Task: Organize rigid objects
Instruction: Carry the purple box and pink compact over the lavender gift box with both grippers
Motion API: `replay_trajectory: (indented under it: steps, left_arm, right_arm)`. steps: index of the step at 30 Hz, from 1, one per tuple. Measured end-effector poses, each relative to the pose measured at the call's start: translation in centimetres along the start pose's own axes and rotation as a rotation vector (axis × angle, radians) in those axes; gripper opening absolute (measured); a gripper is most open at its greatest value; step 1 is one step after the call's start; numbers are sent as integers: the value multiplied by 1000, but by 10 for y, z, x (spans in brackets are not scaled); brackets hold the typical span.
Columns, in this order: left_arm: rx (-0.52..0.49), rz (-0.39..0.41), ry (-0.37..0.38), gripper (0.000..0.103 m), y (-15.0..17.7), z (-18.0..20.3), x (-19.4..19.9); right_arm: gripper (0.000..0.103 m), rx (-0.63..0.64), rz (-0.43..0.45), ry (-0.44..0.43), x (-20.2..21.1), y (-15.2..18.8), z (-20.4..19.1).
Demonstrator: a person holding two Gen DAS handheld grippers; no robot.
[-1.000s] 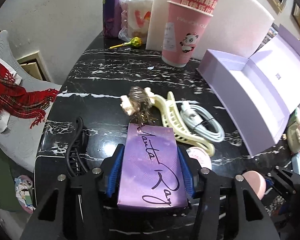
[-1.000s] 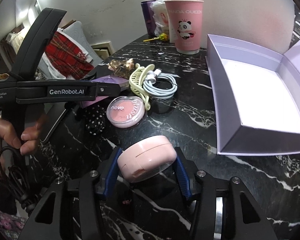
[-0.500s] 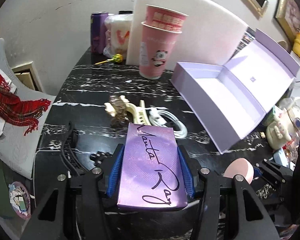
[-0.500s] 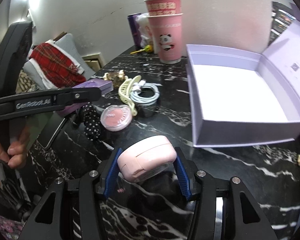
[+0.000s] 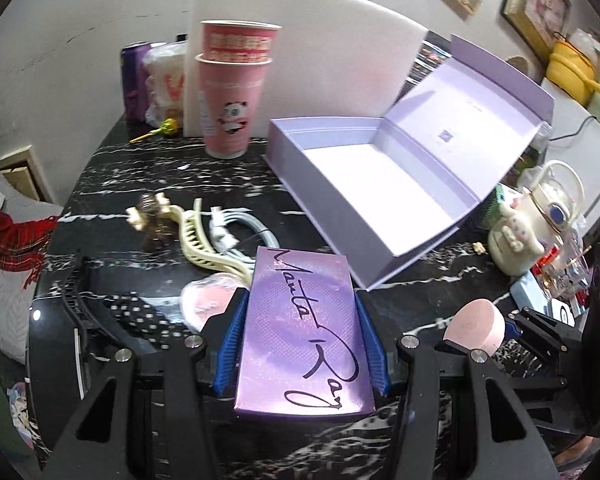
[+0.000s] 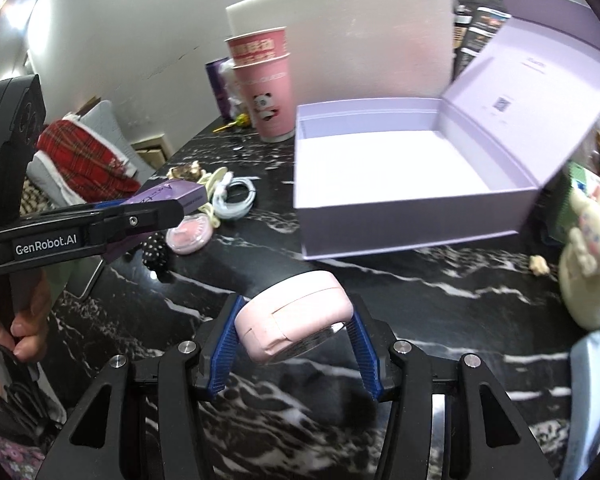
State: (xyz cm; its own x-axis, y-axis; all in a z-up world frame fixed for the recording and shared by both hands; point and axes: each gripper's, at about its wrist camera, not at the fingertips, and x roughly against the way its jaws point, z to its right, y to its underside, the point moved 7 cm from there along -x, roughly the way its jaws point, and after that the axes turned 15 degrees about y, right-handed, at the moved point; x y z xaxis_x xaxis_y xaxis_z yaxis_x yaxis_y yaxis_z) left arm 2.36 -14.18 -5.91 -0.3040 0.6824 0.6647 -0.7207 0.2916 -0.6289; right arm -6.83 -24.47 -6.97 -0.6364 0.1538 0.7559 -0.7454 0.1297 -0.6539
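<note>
My left gripper (image 5: 302, 336) is shut on a flat purple box with black script (image 5: 305, 332), held above the black marble table (image 5: 148, 168). My right gripper (image 6: 296, 336) is shut on a round pink compact (image 6: 294, 316), tilted and lifted off the table; it also shows in the left wrist view (image 5: 474, 326). An open lilac gift box (image 6: 384, 168), empty with its lid raised, lies ahead of both grippers (image 5: 364, 176). The purple box shows in the right wrist view (image 6: 168, 196) at the left.
On the table lie a cream hair claw (image 5: 204, 240), a coiled white cable (image 5: 240, 232), a pink blush pan (image 6: 190, 232), a polka-dot scrunchie (image 5: 144, 320) and a gold hair clip (image 5: 148, 212). Stacked pink cups (image 5: 232, 100) stand behind. A cream figurine (image 6: 584, 264) stands at the right.
Both grippers have risen and swung right toward the lilac box, each carrying its object. The pink compact has tilted in the right gripper.
</note>
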Motion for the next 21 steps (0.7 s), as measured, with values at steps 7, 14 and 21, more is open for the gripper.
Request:
replay_trajectory:
  steps: [7, 14, 21]
  left_arm:
    - [-46, -2, 29, 52, 1, 31, -6]
    - [-74, -2, 47, 52, -3, 51, -11]
    - [-103, -4, 54, 52, -20, 64, -20]
  right_arm:
    - [51, -37, 9, 17, 9, 8, 21]
    - [51, -58, 0, 32, 12, 16, 38]
    - [51, -66, 0, 41, 8, 11, 53]
